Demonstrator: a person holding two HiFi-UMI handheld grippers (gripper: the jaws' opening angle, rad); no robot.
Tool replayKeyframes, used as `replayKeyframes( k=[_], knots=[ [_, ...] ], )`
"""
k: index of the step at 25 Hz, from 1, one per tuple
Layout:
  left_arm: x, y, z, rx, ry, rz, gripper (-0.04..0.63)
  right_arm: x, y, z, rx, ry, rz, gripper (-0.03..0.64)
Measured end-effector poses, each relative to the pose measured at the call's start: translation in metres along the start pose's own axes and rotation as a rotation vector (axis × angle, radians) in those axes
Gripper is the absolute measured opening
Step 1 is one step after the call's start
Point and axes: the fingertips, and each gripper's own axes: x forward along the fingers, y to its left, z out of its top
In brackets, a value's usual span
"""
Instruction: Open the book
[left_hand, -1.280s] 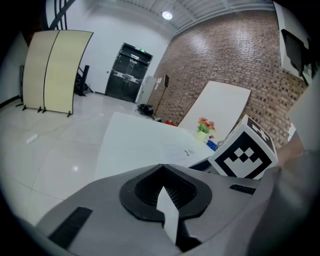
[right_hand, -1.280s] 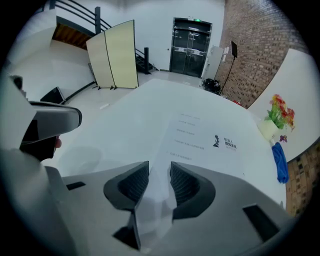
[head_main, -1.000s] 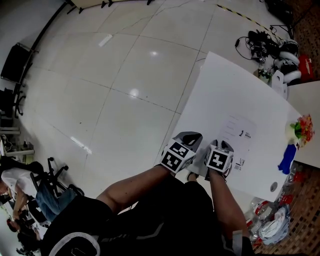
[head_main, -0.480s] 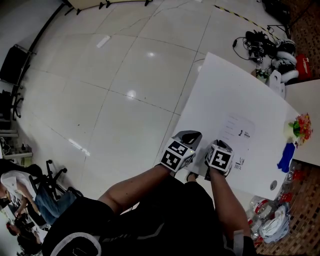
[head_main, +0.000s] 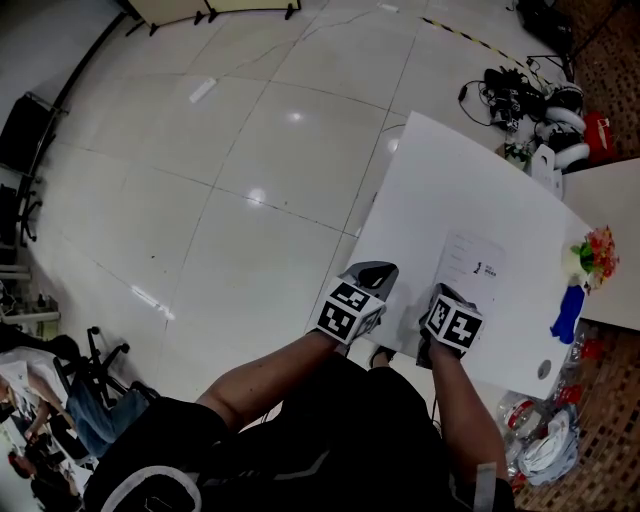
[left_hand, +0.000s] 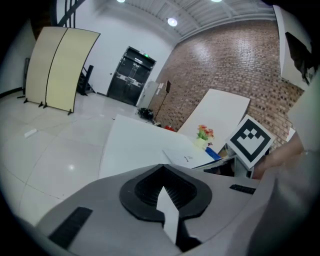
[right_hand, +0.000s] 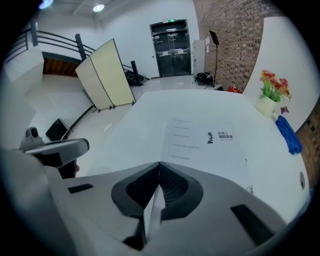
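A thin white book (head_main: 472, 265) with black print on its cover lies shut and flat on the white table (head_main: 430, 180). It also shows in the right gripper view (right_hand: 205, 142) and the left gripper view (left_hand: 186, 158). My right gripper (head_main: 448, 295) (right_hand: 159, 166) points steeply down at the book's near edge. Its jaws have just been closing and now meet. A thin white sliver shows between them; I cannot tell whether it is the cover. My left gripper (head_main: 376, 270) (left_hand: 161, 186) is shut, to the left of the book over the table's near edge.
A small vase of flowers (head_main: 597, 252) and a blue cloth (head_main: 566, 312) sit at the table's right end, with a small round disc (head_main: 543, 369) nearer me. Cables and gear (head_main: 530, 95) lie on the tiled floor beyond. Another white table (head_main: 610, 180) adjoins at the right.
The right gripper's marker cube has rolled and shifted slightly right at the book's near edge. The left gripper has stayed put and the book has not moved.
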Motion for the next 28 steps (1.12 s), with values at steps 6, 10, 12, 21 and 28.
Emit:
replayKeyframes(
  k=[6,10,12,21,28],
  knots=[
    [0.008,-0.015,0.010,0.013,-0.016,-0.038,-0.002,-0.044,-0.013,0.022,0.100,-0.080,0.102,0.002],
    [0.022,-0.037,0.022,0.037,-0.017,-0.057,-0.002,-0.076,-0.041,0.034,0.136,-0.129,0.159,0.002],
    [0.029,-0.055,0.029,0.054,-0.026,-0.064,-0.002,-0.093,-0.063,0.037,0.163,-0.149,0.186,0.002],
    [0.088,-0.160,0.058,0.127,-0.047,-0.080,-0.002,-0.138,-0.203,0.040,0.293,-0.201,0.271,0.002],
    [0.144,-0.227,0.051,0.161,-0.012,-0.050,-0.002,-0.125,-0.312,0.007,0.398,-0.160,0.338,0.002]
  ],
)
